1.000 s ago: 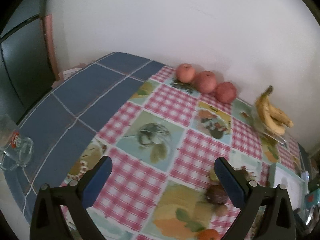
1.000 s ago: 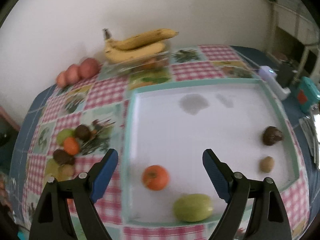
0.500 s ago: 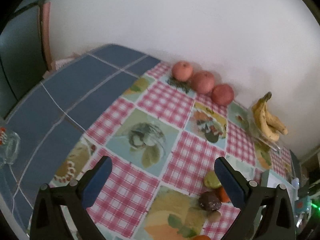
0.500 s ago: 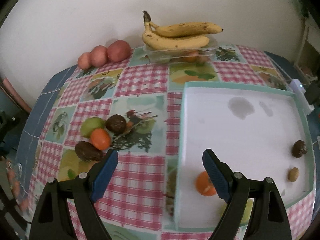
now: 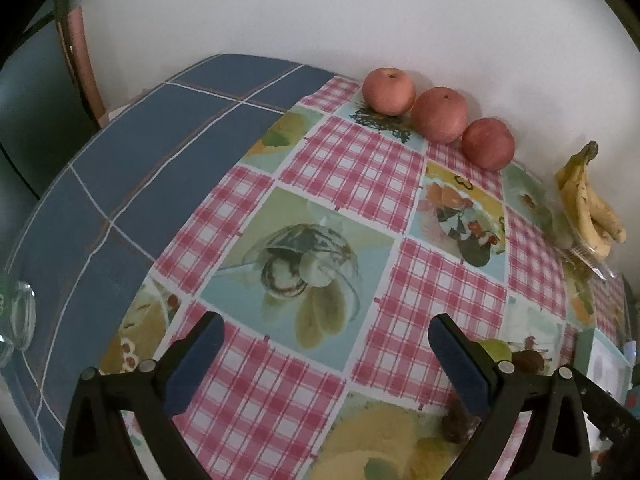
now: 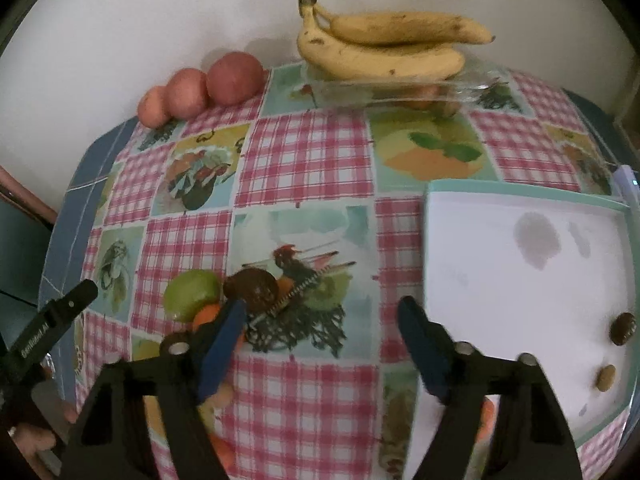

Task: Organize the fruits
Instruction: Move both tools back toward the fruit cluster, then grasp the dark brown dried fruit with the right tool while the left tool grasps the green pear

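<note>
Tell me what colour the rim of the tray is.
Pale teal green, around a white inside; the tray shows best in the right wrist view.

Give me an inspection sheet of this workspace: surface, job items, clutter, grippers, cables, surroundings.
Surface: table under a checked, fruit-print cloth; blue cloth at its left end.
Job items: white tray holds two small dark fruits; green fruit, brown fruit and orange fruit cluster on the cloth; three apples and bananas by the wall.
Clutter: glass at the table's left edge.
Grippers: left gripper and right gripper both open, empty.
Cables: nothing seen.
Surroundings: white wall.
</note>
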`<control>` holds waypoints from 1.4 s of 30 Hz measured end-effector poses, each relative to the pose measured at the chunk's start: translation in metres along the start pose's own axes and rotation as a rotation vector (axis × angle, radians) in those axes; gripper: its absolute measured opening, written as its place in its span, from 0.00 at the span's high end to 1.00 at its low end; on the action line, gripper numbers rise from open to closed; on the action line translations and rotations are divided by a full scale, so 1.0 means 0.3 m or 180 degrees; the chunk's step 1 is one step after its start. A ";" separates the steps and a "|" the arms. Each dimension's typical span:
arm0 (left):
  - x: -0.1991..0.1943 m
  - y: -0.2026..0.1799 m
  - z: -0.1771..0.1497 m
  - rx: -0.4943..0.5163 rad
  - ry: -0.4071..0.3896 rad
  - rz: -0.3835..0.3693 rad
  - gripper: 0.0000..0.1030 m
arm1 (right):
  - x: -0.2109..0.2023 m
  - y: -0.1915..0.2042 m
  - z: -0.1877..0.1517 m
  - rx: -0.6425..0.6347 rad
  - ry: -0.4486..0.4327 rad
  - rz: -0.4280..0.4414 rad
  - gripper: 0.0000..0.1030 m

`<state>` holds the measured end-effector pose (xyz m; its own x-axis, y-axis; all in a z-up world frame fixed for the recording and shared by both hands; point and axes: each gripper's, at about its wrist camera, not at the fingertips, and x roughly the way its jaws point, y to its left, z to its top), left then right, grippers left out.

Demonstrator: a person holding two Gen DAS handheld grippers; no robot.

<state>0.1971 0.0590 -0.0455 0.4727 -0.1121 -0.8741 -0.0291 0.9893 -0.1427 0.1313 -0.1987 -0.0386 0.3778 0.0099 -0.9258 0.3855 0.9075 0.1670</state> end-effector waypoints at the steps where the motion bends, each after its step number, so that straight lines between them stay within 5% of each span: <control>1: 0.010 -0.002 0.007 -0.0005 0.0021 -0.0010 0.00 | 0.017 0.011 0.011 0.0020 0.0055 0.0024 0.27; 19: 0.091 0.029 0.058 -0.0189 0.0209 -0.0216 0.00 | 0.178 0.196 0.039 -0.0495 0.0405 -0.0408 0.27; 25: 0.102 -0.027 0.049 -0.0033 0.0290 -0.0286 0.00 | 0.196 0.164 0.032 -0.0381 0.0410 -0.0425 0.42; 42: 0.126 -0.143 0.012 0.0227 0.0566 -0.0657 0.00 | 0.153 0.032 0.018 -0.0325 0.0265 -0.0485 0.54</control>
<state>0.2192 0.0125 -0.0708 0.3000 -0.3202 -0.8986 0.1168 0.9472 -0.2985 0.1571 -0.1918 -0.0777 0.2489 -0.1000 -0.9634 0.3439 0.9390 -0.0086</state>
